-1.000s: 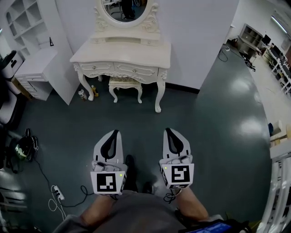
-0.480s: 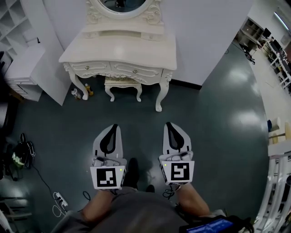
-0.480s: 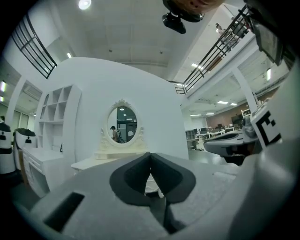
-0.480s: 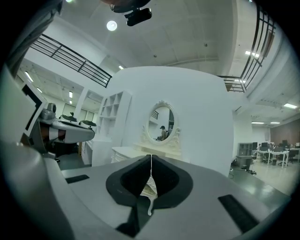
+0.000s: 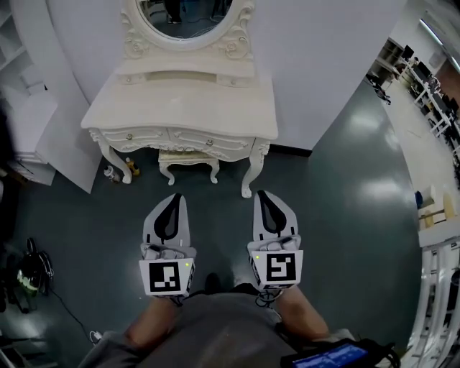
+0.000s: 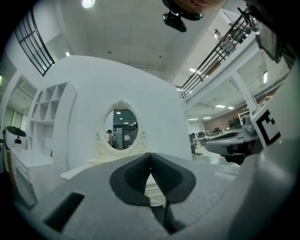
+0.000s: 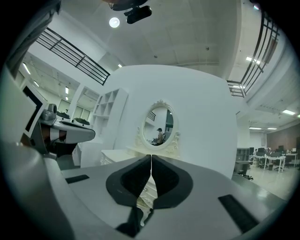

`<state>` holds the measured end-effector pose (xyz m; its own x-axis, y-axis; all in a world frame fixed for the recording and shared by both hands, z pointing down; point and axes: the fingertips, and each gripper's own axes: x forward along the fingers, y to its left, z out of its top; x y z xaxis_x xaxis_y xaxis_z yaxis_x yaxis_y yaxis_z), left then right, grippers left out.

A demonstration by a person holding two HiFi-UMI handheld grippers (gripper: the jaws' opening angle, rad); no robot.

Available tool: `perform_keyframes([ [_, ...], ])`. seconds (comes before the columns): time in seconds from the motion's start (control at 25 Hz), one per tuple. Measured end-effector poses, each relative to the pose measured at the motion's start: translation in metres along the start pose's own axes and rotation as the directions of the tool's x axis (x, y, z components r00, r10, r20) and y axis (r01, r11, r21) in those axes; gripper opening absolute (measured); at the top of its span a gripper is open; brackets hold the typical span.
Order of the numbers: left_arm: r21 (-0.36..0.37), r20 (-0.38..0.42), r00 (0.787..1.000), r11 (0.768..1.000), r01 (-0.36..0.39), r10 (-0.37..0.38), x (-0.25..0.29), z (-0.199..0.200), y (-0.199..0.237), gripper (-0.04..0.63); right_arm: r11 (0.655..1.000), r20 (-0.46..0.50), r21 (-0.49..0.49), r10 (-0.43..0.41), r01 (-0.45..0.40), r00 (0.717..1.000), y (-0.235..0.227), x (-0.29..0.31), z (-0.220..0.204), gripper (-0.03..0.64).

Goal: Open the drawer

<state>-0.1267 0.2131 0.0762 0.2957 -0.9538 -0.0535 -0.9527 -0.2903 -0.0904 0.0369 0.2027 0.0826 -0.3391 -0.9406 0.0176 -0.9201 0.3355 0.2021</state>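
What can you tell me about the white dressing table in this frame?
The dressing table is cream-white, seemingly painted carved wood. It stands upright on curved legs on the dark floor, its back against the white wall. An oval mirror in a carved frame rises from it. Its front drawers are shut. A matching stool sits tucked beneath.
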Motion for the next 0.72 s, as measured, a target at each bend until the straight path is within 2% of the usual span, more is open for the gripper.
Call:
perform_keyframes([
  [0.32,0.001,-0.033,0.999,0.999,0.037,-0.037,0.053,-0.016,0.000,0.012,0.998,-0.019,0.030,-0.060,0.061,0.998,-0.037,0.036,-0.017,0.014],
  [0.44,0.009,-0.050,0.997,0.999,0.053,-0.053,0.084,-0.027,0.000,0.012,0.996,-0.055,0.036,-0.082,0.084,0.995,-0.054,0.060,-0.028,0.014],
  [0.72,0.008,-0.096,0.994,0.998,0.061,-0.060,0.173,-0.057,0.006,0.012,0.998,-0.095,0.065,-0.011,0.017,0.995,-0.080,0.138,-0.075,0.014],
])
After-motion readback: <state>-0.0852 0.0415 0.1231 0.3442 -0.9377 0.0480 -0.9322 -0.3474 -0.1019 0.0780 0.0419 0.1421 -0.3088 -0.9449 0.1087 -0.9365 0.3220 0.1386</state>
